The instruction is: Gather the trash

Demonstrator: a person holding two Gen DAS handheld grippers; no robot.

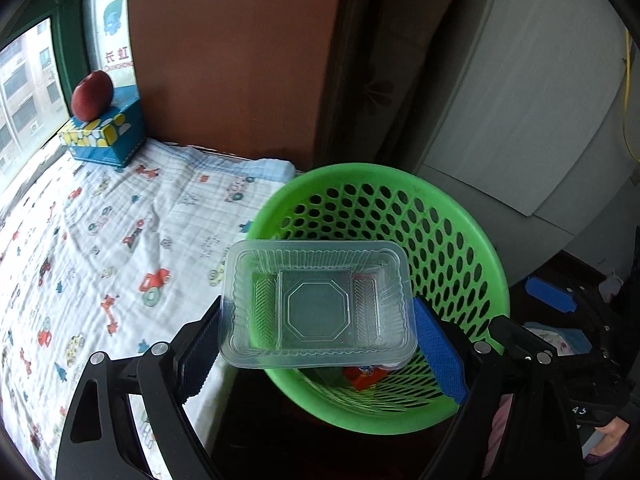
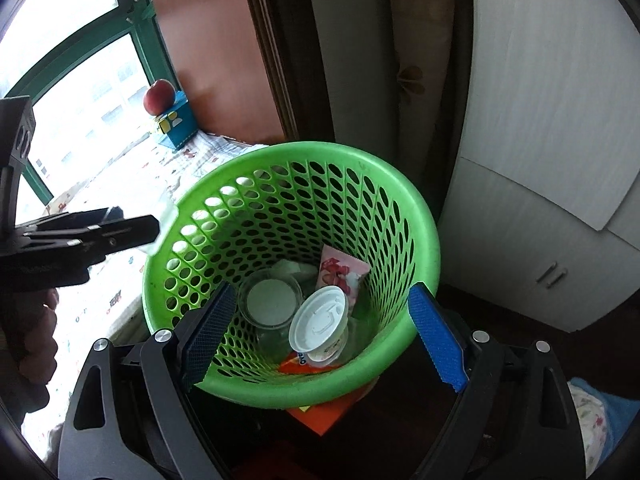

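A clear plastic food tray (image 1: 316, 304) sits between the blue pads of my left gripper (image 1: 318, 314), which is shut on its two short sides. The tray hangs over the near left rim of a green perforated basket (image 1: 360, 172). My right gripper (image 2: 322, 292) stands open above the same basket (image 2: 320, 150), nothing between its fingers. Inside lie a white lidded cup (image 2: 320, 320), a clear round tub (image 2: 272, 300), a pink wrapper (image 2: 344, 272) and a red packet (image 2: 296, 364). In the right wrist view the left gripper (image 2: 80, 236) shows side-on at the left.
A red apple (image 1: 92, 96) rests on a blue tissue box (image 1: 104, 136) by the window. A cloth with a car print (image 1: 100, 240) lies left of the basket. A white cabinet (image 1: 520, 100) stands behind it. An orange packet (image 2: 320, 416) lies under the basket.
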